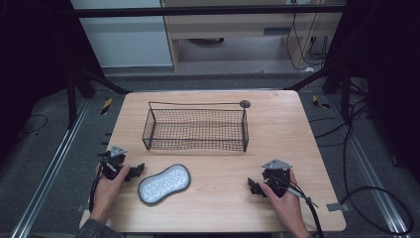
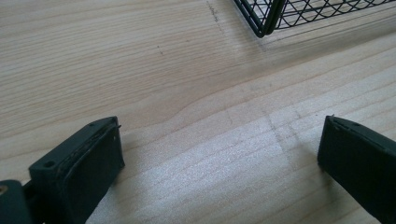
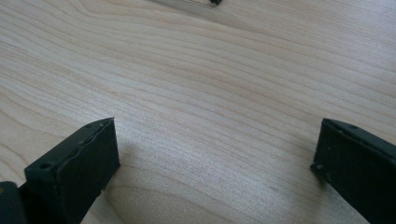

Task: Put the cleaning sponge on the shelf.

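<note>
Both grippers, left gripper (image 1: pixel 130 172) and right gripper (image 1: pixel 258 187), rest on the table (image 1: pixel 277 124), jaws apart; a pad (image 1: pixel 164 183) lies between them, before the basket (image 1: pixel 195 130).

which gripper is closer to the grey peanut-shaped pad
The left gripper: its jaws sit right beside the grey peanut-shaped pad, while the right gripper is farther off.
</note>
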A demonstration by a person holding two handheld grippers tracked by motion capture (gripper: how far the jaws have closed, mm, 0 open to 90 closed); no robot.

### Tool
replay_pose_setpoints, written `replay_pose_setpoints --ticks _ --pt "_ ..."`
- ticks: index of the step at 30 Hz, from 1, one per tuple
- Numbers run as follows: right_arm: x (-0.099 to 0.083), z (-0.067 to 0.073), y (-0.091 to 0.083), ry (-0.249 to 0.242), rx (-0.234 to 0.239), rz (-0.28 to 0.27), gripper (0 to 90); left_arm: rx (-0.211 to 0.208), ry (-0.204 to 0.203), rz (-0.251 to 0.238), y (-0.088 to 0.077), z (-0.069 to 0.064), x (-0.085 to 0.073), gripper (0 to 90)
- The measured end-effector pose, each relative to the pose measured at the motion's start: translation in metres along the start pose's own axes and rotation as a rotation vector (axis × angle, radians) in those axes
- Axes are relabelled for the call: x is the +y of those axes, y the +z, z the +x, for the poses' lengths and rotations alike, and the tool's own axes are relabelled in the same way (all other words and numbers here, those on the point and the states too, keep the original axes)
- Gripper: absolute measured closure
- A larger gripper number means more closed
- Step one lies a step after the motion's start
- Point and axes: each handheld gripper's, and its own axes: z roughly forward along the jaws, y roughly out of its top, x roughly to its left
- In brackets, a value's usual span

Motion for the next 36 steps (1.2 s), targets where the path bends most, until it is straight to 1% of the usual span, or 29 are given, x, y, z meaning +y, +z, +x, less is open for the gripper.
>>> replay_pose_setpoints --ticks 2,6,7,8,10,11,12,13,14,15,16,19,21,24,25,26,27,28,29,30,31,34,36 --pt "0.000 0.000 0.000 -0.002 0.002 0.000 0.3 -0.014 0.004 -0.011 -0.003 0.000 0.001 3.7" --pt "0.001 -0.001 0.001 -0.005 0.007 -0.001 0.4 -0.014 -0.001 -0.073 -0.016 -0.001 0.006 3.9" --pt "0.001 -0.001 0.001 -0.004 0.006 -0.001 0.4 -0.016 0.011 -0.077 -0.020 -0.001 0.007 3.8" --pt "0.001 -0.001 0.001 -0.004 0.006 -0.001 0.4 -0.018 0.012 -0.084 -0.024 -0.002 0.008 3.8" --pt "0.001 -0.001 0.001 -0.002 0.006 0.000 0.4 -0.030 0.025 -0.088 -0.032 -0.004 0.010 3.8" --pt "0.001 -0.001 0.001 -0.002 0.006 0.000 0.4 -0.030 0.025 -0.088 -0.032 -0.004 0.010 3.8" --pt "0.001 -0.001 0.001 -0.001 0.010 -0.001 0.4 -0.045 0.036 -0.089 -0.040 -0.005 0.012 3.9" --pt "0.000 -0.001 0.001 -0.005 0.005 -0.001 0.4 -0.057 0.036 -0.088 -0.043 -0.006 0.013 3.8" --pt "0.000 -0.001 0.001 -0.005 0.005 -0.001 0.4 -0.057 0.036 -0.088 -0.043 -0.006 0.013 3.8" --pt "0.000 -0.001 0.000 -0.001 0.006 0.001 0.4 -0.078 0.055 -0.088 -0.048 -0.009 0.016 3.6" --pt "0.000 -0.001 0.000 -0.002 0.006 0.000 0.4 -0.083 0.064 -0.084 -0.050 -0.010 0.017 3.3" --pt "0.000 -0.001 -0.001 -0.003 0.007 0.002 0.4 -0.109 0.080 -0.089 -0.056 -0.017 0.023 3.2" --pt "0.000 -0.001 -0.001 -0.004 0.007 0.002 0.4 -0.118 0.107 -0.081 -0.059 -0.023 0.028 2.9" --pt "0.000 -0.002 0.000 -0.010 0.009 0.000 0.4 -0.139 0.138 -0.073 -0.062 -0.031 0.034 2.7" --pt "0.000 -0.002 0.000 -0.011 0.010 0.000 0.4 -0.140 0.149 -0.062 -0.062 -0.033 0.036 2.8" --pt "0.000 -0.003 0.000 -0.014 0.012 -0.001 0.4 -0.140 0.149 -0.062 -0.062 -0.033 0.036 3.1" --pt "0.000 -0.003 0.000 -0.012 0.012 0.000 0.4 -0.142 0.164 -0.046 -0.063 -0.038 0.038 3.1" --pt "0.000 -0.003 0.000 -0.013 0.012 0.001 0.4 -0.151 0.169 -0.038 -0.063 -0.040 0.040 3.3" --pt "0.000 -0.003 0.000 -0.013 0.012 0.001 0.4 -0.151 0.169 -0.038 -0.063 -0.040 0.040 3.4" --pt "-0.001 -0.003 -0.001 -0.019 0.012 -0.001 0.4 -0.143 0.204 -0.013 -0.064 -0.046 0.043 3.5" --pt "-0.001 -0.003 -0.001 -0.021 0.013 -0.001 0.4 -0.131 0.221 0.005 -0.064 -0.049 0.044 4.2" --pt "-0.002 -0.003 -0.001 -0.020 0.015 -0.001 0.4 -0.124 0.241 0.043 -0.064 -0.057 0.048 5.0" --pt "-0.002 -0.004 -0.001 -0.022 0.016 -0.001 0.4 -0.120 0.276 0.075 -0.063 -0.062 0.050 5.0"
